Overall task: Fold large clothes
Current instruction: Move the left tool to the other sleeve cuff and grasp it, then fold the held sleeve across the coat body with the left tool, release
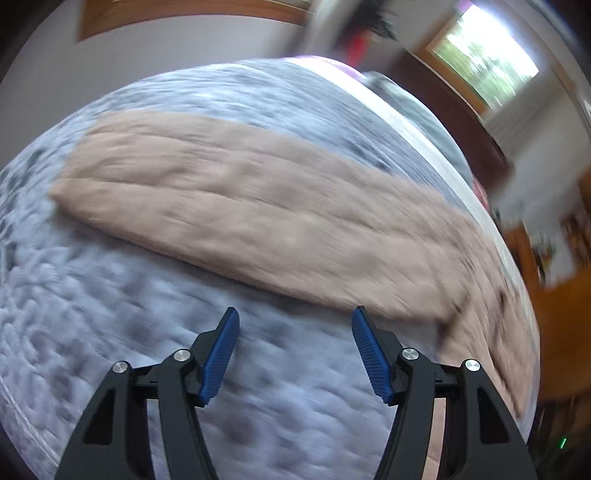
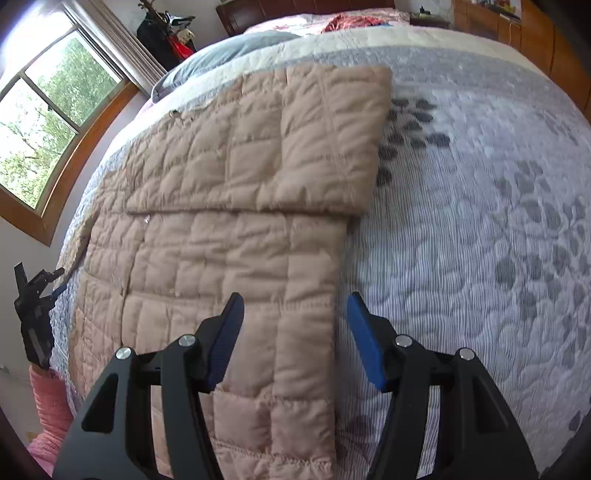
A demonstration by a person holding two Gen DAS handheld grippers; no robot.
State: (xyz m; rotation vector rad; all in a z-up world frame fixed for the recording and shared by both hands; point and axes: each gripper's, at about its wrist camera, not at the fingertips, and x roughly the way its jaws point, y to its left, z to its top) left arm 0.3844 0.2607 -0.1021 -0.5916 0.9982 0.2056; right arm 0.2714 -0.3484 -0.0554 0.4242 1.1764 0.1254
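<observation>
A beige quilted jacket [image 2: 236, 221] lies flat on the bed, with one part folded over its upper half. In the blurred left wrist view it [image 1: 258, 214] stretches across the quilt. My left gripper [image 1: 295, 321] is open and empty, above the quilt just short of the jacket's near edge. It also shows at the far left of the right wrist view [image 2: 37, 295]. My right gripper [image 2: 295, 306] is open and empty, hovering over the jacket's right edge.
The bed is covered by a grey-white quilt [image 2: 480, 221] with a leaf pattern. Pillows and loose clothes [image 2: 343, 22] lie at the head. A window [image 2: 48, 122] is on the left, wooden furniture [image 2: 535, 37] on the right.
</observation>
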